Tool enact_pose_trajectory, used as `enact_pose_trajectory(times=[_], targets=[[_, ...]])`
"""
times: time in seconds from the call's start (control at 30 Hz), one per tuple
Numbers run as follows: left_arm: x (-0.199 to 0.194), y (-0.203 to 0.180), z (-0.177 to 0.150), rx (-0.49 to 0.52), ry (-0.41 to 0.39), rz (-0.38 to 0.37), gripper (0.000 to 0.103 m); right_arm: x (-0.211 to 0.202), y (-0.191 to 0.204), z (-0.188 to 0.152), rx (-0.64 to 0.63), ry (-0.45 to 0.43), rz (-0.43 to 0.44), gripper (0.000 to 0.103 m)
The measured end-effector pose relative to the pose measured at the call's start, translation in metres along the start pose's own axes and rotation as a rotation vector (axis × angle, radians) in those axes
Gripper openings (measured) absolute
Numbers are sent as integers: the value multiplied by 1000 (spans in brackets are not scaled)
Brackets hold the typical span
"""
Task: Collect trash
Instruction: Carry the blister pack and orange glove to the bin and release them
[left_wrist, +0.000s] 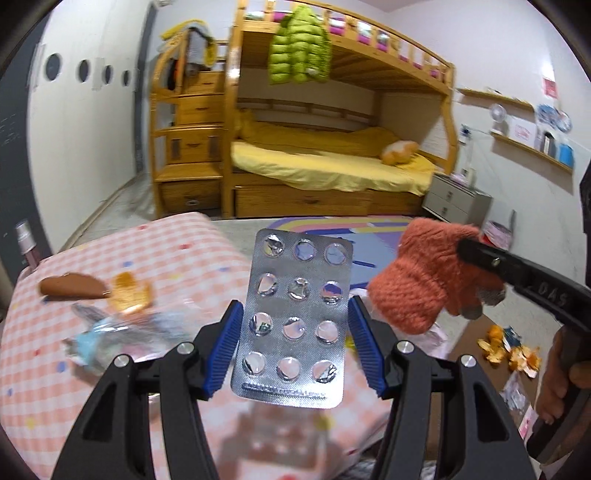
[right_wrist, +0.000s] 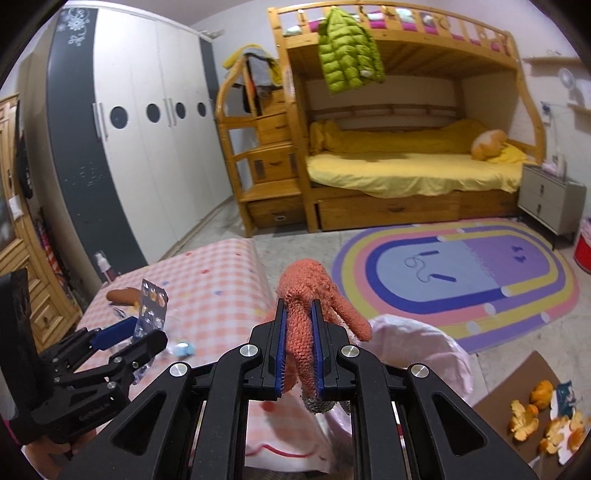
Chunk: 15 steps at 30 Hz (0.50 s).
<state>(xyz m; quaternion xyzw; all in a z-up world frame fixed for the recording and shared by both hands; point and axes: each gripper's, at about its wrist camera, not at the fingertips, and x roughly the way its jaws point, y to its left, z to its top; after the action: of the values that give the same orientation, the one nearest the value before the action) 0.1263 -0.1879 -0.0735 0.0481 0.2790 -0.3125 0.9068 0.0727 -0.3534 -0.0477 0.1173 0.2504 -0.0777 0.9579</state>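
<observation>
In the left wrist view an empty silver blister pack (left_wrist: 295, 314) stands upright between the blue pads of my left gripper (left_wrist: 295, 308), which grips its two long edges. To its right my right gripper (left_wrist: 476, 251) holds a fuzzy orange knit glove (left_wrist: 413, 280). In the right wrist view the right gripper (right_wrist: 298, 312) is shut tight on that glove (right_wrist: 310, 291), whose fingers droop to the right. At the lower left of that view the left gripper (right_wrist: 136, 332) carries the blister pack (right_wrist: 151, 302).
A pink checked surface (left_wrist: 177, 251) bears a brown piece (left_wrist: 70, 286), orange peel (left_wrist: 129, 295) and crumpled wrappers (left_wrist: 110, 332). A pink plastic bag (right_wrist: 417, 343) lies below the right gripper. Peels (right_wrist: 532, 417) lie on brown cardboard at the right. Beyond are a rug (right_wrist: 461, 273) and a bunk bed (right_wrist: 406, 166).
</observation>
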Motion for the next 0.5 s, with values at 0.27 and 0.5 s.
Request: enact_pose_trajectory(times=[0.27, 0.5], targets=[[54, -64, 13, 86, 78, -90, 57, 5, -63, -11, 49, 25, -114, 12], [104, -98, 17, 130, 126, -129, 57, 38, -108, -24, 75, 91, -187, 13]])
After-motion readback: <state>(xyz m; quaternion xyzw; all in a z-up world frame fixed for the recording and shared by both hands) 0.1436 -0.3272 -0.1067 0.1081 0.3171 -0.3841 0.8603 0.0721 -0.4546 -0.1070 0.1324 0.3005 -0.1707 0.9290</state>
